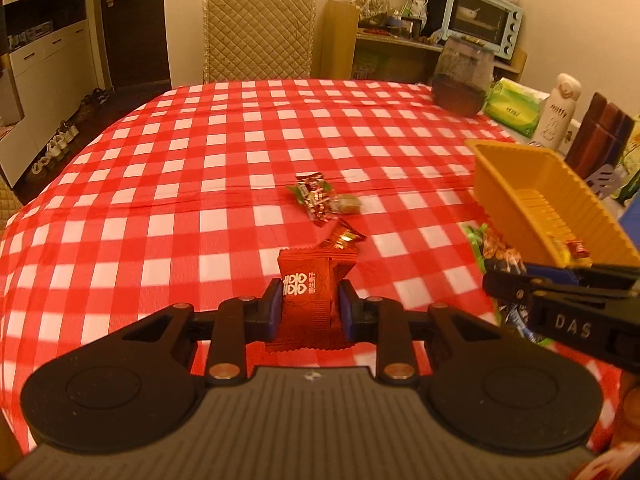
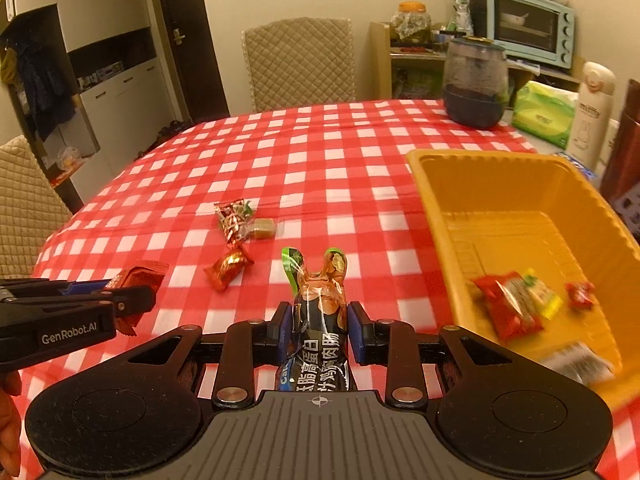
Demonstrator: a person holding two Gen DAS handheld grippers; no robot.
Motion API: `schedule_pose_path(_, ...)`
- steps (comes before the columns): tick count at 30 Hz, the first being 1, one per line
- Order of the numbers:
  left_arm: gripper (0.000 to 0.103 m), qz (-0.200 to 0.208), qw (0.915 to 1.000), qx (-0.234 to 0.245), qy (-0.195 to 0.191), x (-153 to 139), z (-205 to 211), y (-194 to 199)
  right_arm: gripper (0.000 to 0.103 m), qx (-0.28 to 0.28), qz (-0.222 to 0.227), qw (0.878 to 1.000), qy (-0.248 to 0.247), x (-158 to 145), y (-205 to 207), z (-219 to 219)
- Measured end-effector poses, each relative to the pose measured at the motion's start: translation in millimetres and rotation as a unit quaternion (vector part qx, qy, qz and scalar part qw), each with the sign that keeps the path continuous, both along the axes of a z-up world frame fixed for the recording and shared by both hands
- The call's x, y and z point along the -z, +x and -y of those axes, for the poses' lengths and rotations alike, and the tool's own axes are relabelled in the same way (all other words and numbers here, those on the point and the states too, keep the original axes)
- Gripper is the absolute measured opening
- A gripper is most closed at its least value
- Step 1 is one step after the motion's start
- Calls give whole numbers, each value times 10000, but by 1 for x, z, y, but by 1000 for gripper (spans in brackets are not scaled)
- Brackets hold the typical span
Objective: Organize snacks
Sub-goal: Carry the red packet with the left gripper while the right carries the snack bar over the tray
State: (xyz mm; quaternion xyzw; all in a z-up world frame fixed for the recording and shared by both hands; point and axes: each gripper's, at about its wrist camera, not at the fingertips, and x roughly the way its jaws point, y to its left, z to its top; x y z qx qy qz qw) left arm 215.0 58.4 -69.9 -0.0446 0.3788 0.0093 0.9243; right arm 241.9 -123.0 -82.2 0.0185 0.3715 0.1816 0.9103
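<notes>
We see the checked table (image 2: 320, 152), with the yellow tray (image 2: 440, 208) at its right edge. Our right gripper (image 2: 319, 330) clamps a sausage pack (image 2: 320, 320); our left gripper (image 1: 308, 312) clamps a red candy packet (image 1: 310, 288).

Checked tablecloth (image 2: 320, 152) on table; loose candies (image 2: 236, 220), yellow tray (image 2: 436, 208), jar (image 2: 476, 80).

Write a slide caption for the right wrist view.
Right hand-held gripper holds a sausage pack beside the yellow tray; left hand-held gripper holds a red packet.
</notes>
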Motion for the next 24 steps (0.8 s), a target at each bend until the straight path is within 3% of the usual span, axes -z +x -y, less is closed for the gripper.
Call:
schedule_pose_path(10,26,170,9998,-34,-141,-34,32,-51,30,81,151,9999,13,-31,-57,21)
schedule_pose_path(24,26,258,9996,-4,-105,-53,65,-93,30,211,341,9991,-120,-55,-105,50)
